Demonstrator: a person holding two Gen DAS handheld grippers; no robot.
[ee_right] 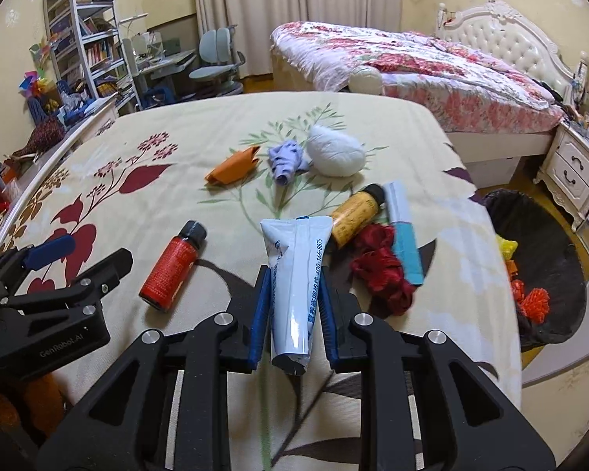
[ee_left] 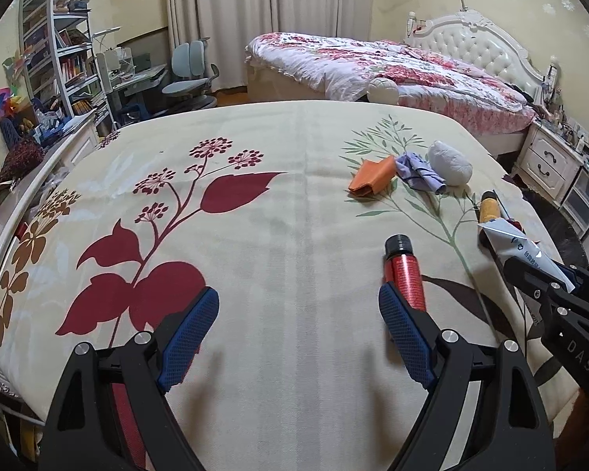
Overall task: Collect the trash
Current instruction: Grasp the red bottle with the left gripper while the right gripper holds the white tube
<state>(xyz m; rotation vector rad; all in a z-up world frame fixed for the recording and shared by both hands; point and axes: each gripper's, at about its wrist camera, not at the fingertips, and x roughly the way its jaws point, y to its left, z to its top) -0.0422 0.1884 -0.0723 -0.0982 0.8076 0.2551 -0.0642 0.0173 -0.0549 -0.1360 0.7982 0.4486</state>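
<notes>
Two grippers work over a bed (ee_right: 145, 212) spread with a floral cover, and the trash lies scattered on its right half. The right gripper (ee_right: 294, 310) is clamped on a white squeezed-out tube (ee_right: 296, 274), held lengthwise between the blue pads with its crimped end pointing away; the tube looks light, soft and easily crushed, so a grip across its flatter middle should hold without it slipping. The left gripper (ee_left: 298, 333) hangs with its jaws spread wide and nothing between them, its right pad just beside the red bottle (ee_left: 404, 274), which lies on its side. That bottle looks rigid, smooth and likely to roll, so I would take it across the body below the black cap. Farther off lie an orange folded paper (ee_right: 233, 168), a crumpled purple piece (ee_right: 284, 161) and a white wad (ee_right: 335, 151), all seemingly light and compressible. A yellow bottle (ee_right: 353, 216), a blue-and-white tube (ee_right: 404, 235) and a red crinkled scrap (ee_right: 381, 271) lie close together, touching or overlapping. The black-lined bin (ee_right: 549, 259) stands on the floor past the right edge of the bed, already holding orange and yellow bits; its near rim is cut off by the bed, and the tube's cap end is hidden beneath the gripper.
</notes>
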